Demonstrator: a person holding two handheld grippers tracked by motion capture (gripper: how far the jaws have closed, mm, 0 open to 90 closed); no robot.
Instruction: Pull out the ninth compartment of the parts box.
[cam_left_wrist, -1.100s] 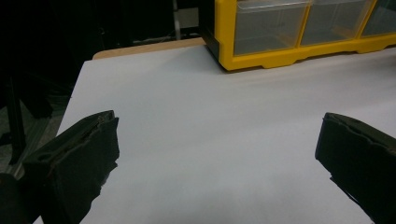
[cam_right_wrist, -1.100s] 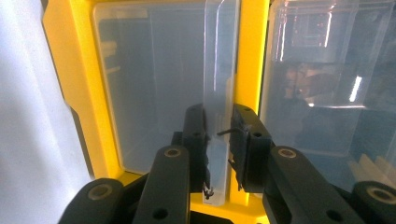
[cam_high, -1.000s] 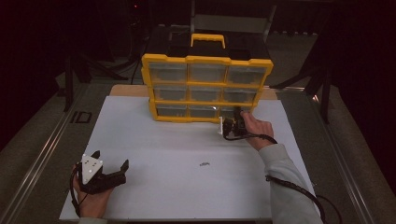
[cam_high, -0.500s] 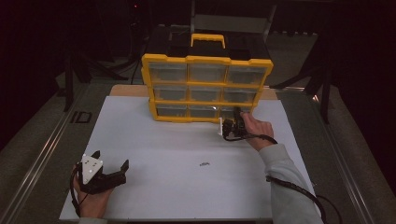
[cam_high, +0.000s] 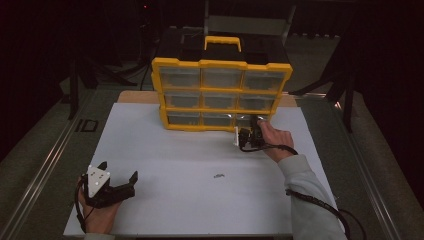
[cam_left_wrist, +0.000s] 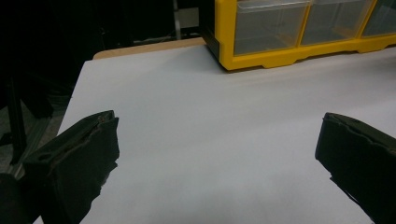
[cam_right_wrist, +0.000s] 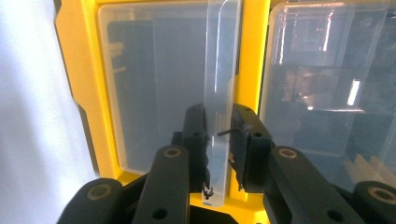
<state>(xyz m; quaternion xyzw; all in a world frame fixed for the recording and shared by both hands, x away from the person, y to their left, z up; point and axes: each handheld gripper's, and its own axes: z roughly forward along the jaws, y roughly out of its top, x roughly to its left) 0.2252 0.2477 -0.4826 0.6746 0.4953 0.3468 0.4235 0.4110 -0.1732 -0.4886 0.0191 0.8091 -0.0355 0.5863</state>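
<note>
A yellow organizer (cam_high: 222, 63) with clear drawers and a black top stands at the far side of the white board (cam_high: 165, 160). My right gripper (cam_high: 248, 135), rolled onto its side, is at the bottom right drawer (cam_high: 251, 119). In the right gripper view its jaws (cam_right_wrist: 218, 122) press from both sides on that drawer's clear handle tab (cam_right_wrist: 219, 70), and the drawer front (cam_right_wrist: 154, 84) sits flush in the yellow frame. My left gripper (cam_high: 119, 171) rests near the board's front left corner, open, with bare board between its jaws (cam_left_wrist: 217, 135).
A small dark item (cam_high: 218, 176) lies on the board between the two hands. A cable (cam_high: 320, 202) trails from the right gripper along the sleeve. Dark stands and rails flank the table on both sides.
</note>
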